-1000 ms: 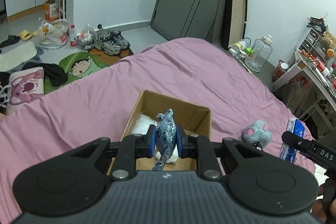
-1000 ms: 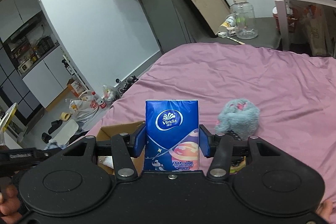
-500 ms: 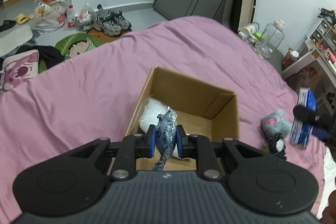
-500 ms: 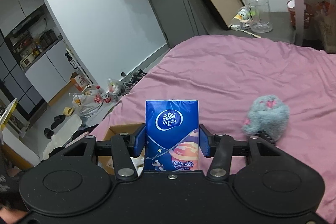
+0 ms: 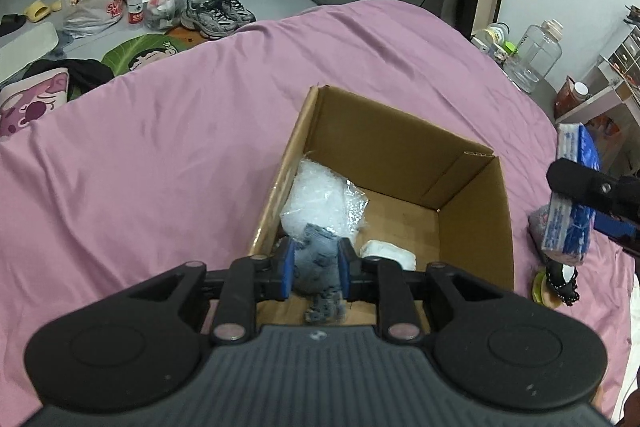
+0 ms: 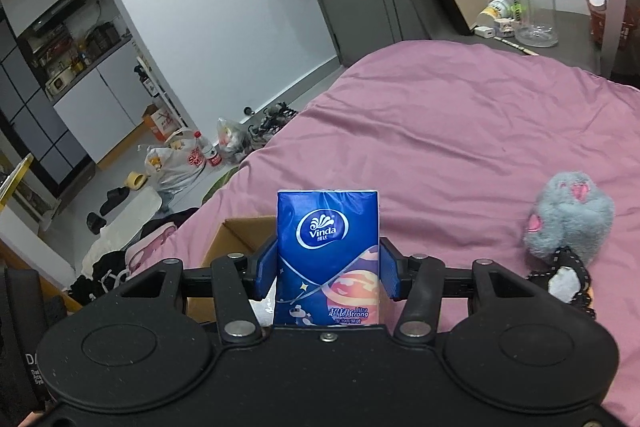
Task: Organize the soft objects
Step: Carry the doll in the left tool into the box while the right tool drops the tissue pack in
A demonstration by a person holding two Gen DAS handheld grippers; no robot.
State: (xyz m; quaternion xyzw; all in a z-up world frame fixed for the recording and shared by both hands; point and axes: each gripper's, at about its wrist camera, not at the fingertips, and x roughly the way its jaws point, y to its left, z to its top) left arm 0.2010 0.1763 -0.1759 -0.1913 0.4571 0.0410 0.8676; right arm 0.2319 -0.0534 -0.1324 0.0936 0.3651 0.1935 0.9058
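Note:
An open cardboard box sits on the pink bedspread, with a bubble-wrap bundle and a white soft piece inside. Over its near left corner my left gripper holds a blue-grey cloth item; the jaws are opening slightly, though the pads still touch the cloth. My right gripper is shut on a blue Vinda tissue pack, upright, just right of the box. The left wrist view shows that pack beyond the box's right wall. A grey plush toy lies to the right.
A small black-and-white item lies beside the plush. The pink bedspread stretches left of and beyond the box. On the floor past the bed are shoes, plastic bags and a large clear jug.
My left gripper has sunk toward the box, so the cloth now hangs inside its near corner. My right gripper has carried the tissue pack leftward toward the box; the plush has slid right in view.

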